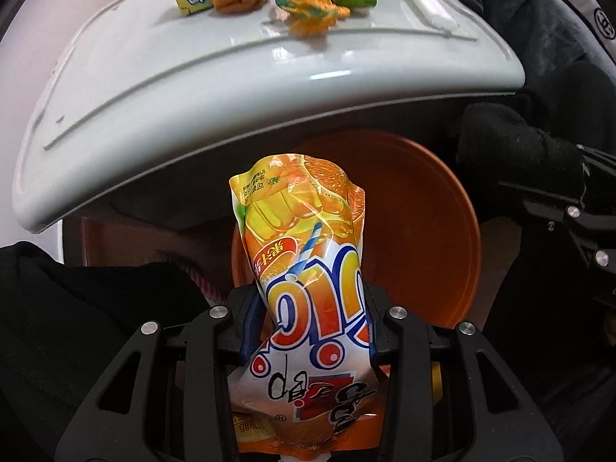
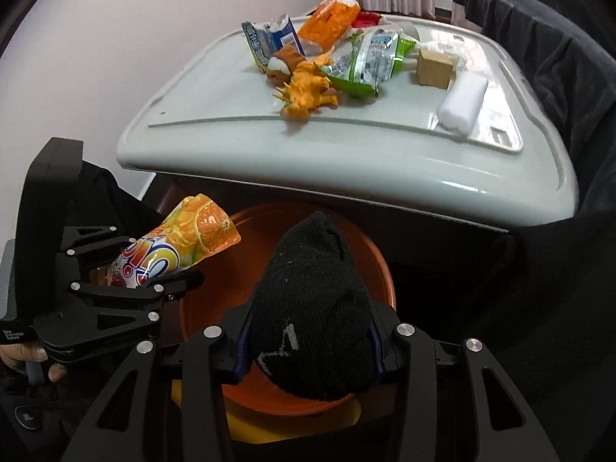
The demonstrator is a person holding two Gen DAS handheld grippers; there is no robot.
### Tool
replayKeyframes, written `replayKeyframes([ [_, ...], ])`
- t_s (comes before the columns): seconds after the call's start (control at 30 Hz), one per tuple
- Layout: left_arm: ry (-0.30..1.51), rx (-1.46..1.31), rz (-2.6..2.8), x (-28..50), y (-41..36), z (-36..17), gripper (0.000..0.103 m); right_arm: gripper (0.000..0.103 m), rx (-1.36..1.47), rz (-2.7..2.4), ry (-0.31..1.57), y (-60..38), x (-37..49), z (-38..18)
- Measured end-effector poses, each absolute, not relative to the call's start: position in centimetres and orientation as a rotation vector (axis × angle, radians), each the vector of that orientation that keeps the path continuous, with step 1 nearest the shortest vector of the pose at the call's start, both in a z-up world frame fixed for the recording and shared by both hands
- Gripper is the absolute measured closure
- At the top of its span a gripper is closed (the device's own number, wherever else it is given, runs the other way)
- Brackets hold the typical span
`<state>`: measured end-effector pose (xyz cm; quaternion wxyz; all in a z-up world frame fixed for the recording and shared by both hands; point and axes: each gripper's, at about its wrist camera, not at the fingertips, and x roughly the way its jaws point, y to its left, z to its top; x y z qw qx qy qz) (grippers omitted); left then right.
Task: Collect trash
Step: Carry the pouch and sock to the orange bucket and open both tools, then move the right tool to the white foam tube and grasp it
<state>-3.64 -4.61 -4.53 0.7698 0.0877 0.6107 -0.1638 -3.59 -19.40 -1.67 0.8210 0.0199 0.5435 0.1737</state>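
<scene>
My left gripper (image 1: 308,331) is shut on an orange juice pouch (image 1: 304,269) and holds it above the orange basin (image 1: 431,231) that stands below the table edge. The pouch also shows in the right wrist view (image 2: 181,246), with the left gripper (image 2: 154,273) at the basin's left rim. My right gripper (image 2: 308,350) is shut on a black sock (image 2: 312,308) and holds it over the orange basin (image 2: 381,269). The right gripper shows at the right edge of the left wrist view (image 1: 577,223), with the sock (image 1: 516,142) sticking out.
A light grey table (image 2: 346,146) carries an orange toy dinosaur (image 2: 308,88), a green wrapper (image 2: 369,61), a blue-and-yellow wrapper (image 2: 265,42), an orange packet (image 2: 331,19), a wooden block (image 2: 435,67) and a white roll (image 2: 464,100). Dark clothing (image 2: 558,77) hangs at the right.
</scene>
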Motion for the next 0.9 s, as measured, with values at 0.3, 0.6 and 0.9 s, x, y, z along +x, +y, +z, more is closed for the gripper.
replayKeyframes([
  [0.3,1.322,0.238,-0.335,-3.8,-4.9,-4.5,0.037,0.039,0.034,0.355,1.108,-19.6,-3.9,-0.6],
  [0.6,1.287,0.206,-0.327,-3.5,-4.4,-3.3,0.036,0.039,0.071,0.328,1.084,-20.6,-3.7,-0.5],
  [0.9,1.244,0.183,-0.314,-2.0,-3.9,-2.4,0.036,0.039,0.101,0.282,1.048,-21.4,-2.2,0.4],
])
